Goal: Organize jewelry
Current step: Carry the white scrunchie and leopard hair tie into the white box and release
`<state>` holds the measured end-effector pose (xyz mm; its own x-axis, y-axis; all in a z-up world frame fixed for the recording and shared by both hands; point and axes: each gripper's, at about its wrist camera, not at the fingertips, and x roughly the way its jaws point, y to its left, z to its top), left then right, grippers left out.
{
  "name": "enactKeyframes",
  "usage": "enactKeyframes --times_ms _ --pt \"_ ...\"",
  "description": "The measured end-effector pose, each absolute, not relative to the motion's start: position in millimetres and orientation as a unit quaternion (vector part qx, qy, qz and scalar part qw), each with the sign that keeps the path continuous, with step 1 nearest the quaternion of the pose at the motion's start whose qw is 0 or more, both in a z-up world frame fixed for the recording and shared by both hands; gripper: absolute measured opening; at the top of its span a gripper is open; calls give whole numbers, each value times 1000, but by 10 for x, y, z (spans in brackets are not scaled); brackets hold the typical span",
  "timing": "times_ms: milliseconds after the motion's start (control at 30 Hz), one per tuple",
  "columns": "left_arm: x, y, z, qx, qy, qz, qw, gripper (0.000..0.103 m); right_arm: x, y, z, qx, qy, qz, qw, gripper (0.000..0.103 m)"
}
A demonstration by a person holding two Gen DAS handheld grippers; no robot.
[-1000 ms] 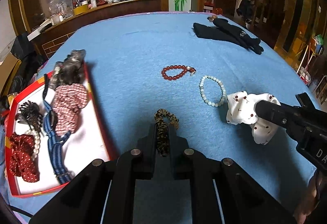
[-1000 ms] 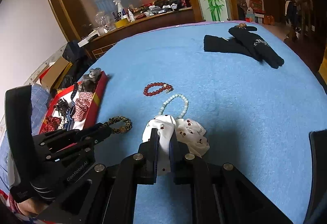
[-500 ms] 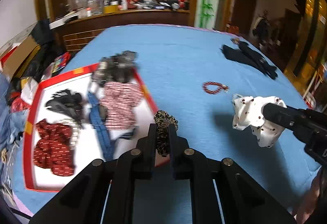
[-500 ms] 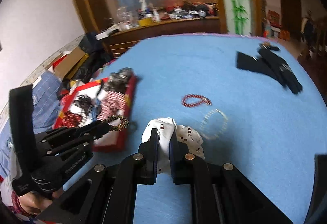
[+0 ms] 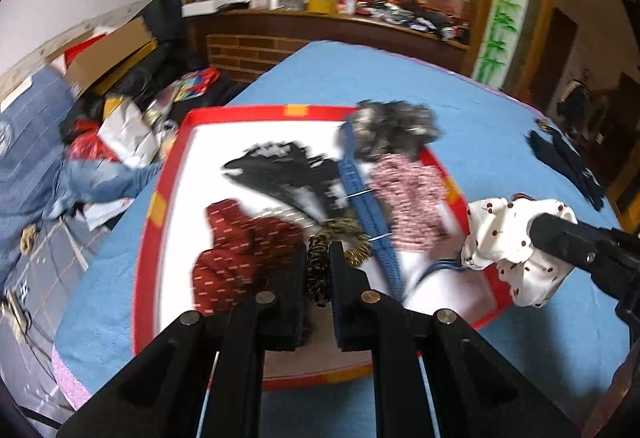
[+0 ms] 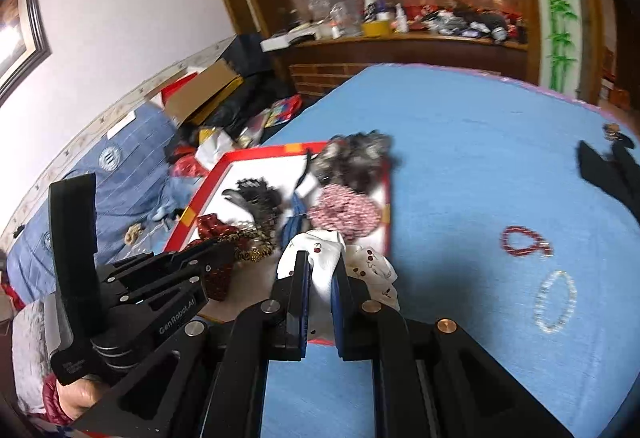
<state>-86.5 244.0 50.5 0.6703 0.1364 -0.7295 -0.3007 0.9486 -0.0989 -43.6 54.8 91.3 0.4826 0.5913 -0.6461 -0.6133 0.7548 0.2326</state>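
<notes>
While both grippers clamp their scrunchies, leopard scrunchie in left gripper, white scrunchie in right gripper, we release over bare red tray floor, near side

left wrist – looks steeply down, close over red tray | right wrist – same tray, from right, further back

Tray contents motion-smeared, perhaps hair clips; pale bracelet blurred; black gloves edge-cropped.

my two claws now hang over the red tray, no longer over the open blue cloth.
</notes>
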Motion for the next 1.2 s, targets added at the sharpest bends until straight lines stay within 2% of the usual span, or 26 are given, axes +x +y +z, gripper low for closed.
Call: enactKeyframes --times_ms 633,900,1100,1167,1200 --pt "-704 2558 210 -105 399 142 900 12 -80 1076 281 -32 421 348 837 12" --pt "-659 2585 192 -109 402 145 897 13 -67 1052 256 -33 416 352 838 14" --pt "-657 2589 188 -108 403 146 897 15 -94 1032 252 -39 415 355 837 34" --pt "-656 2586 189 -107 404 147 897 16 -113 1005 283 -36 411 358 837 47" --pt "-656 2581 187 -105 404 147 897 17 -130 982 301 -34 408 360 838 49"
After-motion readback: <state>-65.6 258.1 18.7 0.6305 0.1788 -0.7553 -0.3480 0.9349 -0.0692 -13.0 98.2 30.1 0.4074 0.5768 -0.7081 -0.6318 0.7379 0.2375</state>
